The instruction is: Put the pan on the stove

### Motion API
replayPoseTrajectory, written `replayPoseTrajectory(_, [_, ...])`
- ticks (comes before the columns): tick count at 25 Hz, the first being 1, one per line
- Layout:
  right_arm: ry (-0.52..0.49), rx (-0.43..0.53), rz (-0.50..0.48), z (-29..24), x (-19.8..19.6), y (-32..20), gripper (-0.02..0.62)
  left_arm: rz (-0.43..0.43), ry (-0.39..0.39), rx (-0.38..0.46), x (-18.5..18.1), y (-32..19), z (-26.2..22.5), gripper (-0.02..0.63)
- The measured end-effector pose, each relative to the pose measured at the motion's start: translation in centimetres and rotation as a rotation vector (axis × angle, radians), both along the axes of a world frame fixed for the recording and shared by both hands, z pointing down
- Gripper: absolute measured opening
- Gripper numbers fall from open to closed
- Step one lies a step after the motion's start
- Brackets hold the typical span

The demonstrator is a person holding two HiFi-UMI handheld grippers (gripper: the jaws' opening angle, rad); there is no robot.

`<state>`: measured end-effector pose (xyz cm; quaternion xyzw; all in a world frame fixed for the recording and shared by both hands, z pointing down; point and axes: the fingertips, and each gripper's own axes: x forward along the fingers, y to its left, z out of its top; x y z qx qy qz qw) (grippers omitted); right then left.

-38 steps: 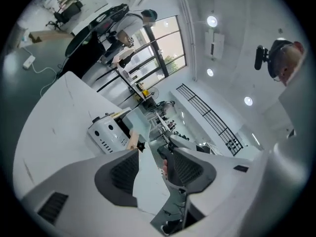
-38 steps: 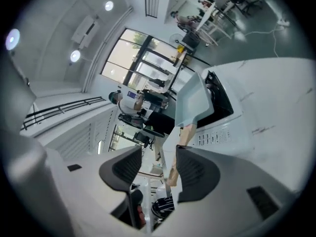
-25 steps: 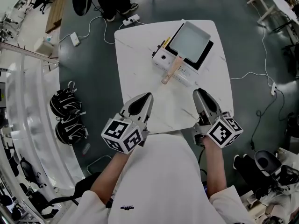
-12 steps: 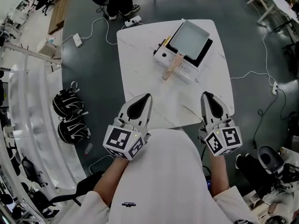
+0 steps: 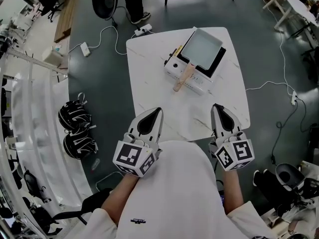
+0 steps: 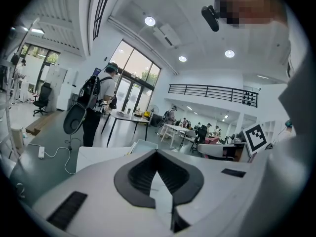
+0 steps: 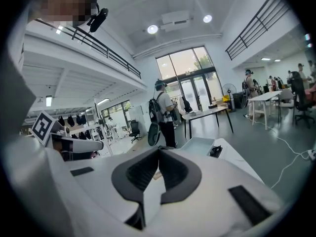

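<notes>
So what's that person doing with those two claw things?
A person holds a left gripper and a right gripper close to their body, at the near edge of a white table. Both grippers are shut and empty. The pan already sits on the small stove at the far side of the table, with its wooden handle sticking out toward the person. Nothing is touching it now.

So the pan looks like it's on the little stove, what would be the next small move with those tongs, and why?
Probably just lowering both tongs to rest at the near edge of the table. The pan sits on the stove at the far side, its wooden handle pointing back toward the person. The left tongs and right tongs are both shut, empty and well short of it, so no job seems left.
</notes>
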<state>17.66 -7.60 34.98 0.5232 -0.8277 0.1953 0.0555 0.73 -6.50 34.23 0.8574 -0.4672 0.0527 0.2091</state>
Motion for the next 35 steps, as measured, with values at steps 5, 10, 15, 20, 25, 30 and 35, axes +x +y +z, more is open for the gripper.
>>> replayPoseTrajectory(5, [-0.002,0.007,-0.013,-0.12,-0.58,-0.2,0.005,-0.007,0.002,-0.001,-0.13,0.19,0.1,0.0])
replayPoseTrajectory(10, [0.011,0.002,-0.028,0.08,-0.9,0.16,0.005,-0.009,0.005,-0.005,-0.17,0.34,0.13,0.0])
replayPoseTrajectory(15, [0.017,-0.002,-0.032,0.16,-0.79,0.56,0.005,-0.01,0.01,-0.008,-0.02,0.64,0.19,0.0])
replayPoseTrajectory(20, [0.017,-0.002,-0.034,0.26,-0.83,0.45,0.005,-0.011,0.007,-0.012,0.01,0.67,0.39,0.0])
replayPoseTrajectory(25, [0.018,-0.002,-0.036,0.45,-0.93,0.26,0.005,-0.011,0.007,-0.013,0.01,0.57,0.65,0.0])
replayPoseTrajectory(30, [0.019,-0.003,-0.027,0.42,-0.68,-0.12,0.005,-0.007,0.01,-0.014,0.18,0.0,0.54,0.0])
replayPoseTrajectory(35, [0.021,-0.01,-0.024,0.46,-0.73,0.21,0.005,0.0,0.003,-0.008,0.15,-0.01,0.26,0.0])
